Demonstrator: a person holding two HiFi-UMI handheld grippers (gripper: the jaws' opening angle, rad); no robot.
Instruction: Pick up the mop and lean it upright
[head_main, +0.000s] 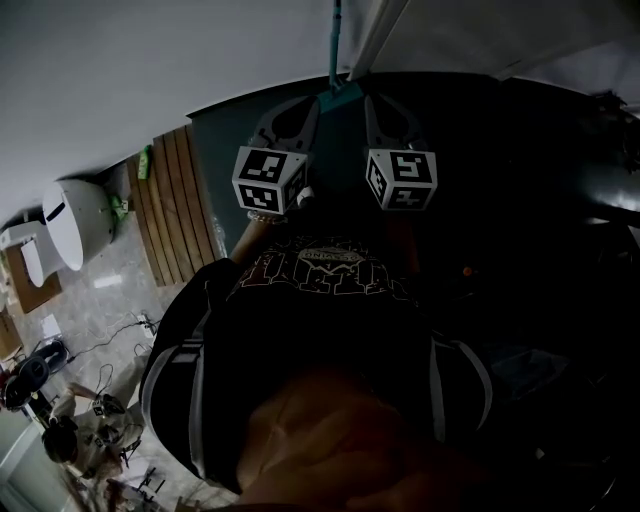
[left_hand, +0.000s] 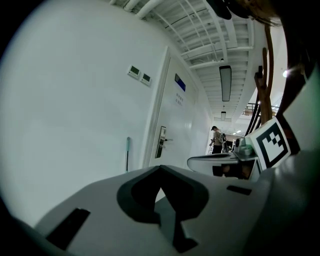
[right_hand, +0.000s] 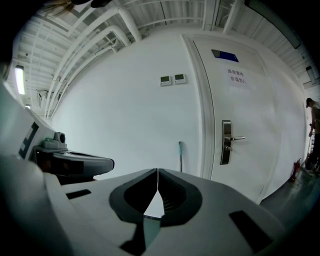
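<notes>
The mop stands upright against the white wall beside the door frame. Its thin handle with a teal grip (head_main: 335, 40) rises up the wall, and the teal head (head_main: 342, 95) rests on the dark floor. The handle (left_hand: 127, 154) shows left of the door in the left gripper view, and the same handle (right_hand: 180, 155) shows in the right gripper view. My left gripper (head_main: 308, 103) and right gripper (head_main: 371, 103) hover side by side just short of the mop head, apart from it. The left gripper (left_hand: 160, 170) is shut and empty. The right gripper (right_hand: 158, 171) is too.
A white door (right_hand: 250, 115) with a metal handle (right_hand: 227, 142) is right of the mop. Wooden slats (head_main: 175, 205), a white rounded unit (head_main: 75, 220) and tangled cables and gear (head_main: 60, 400) lie at the left. A person (left_hand: 216, 140) stands far down the corridor.
</notes>
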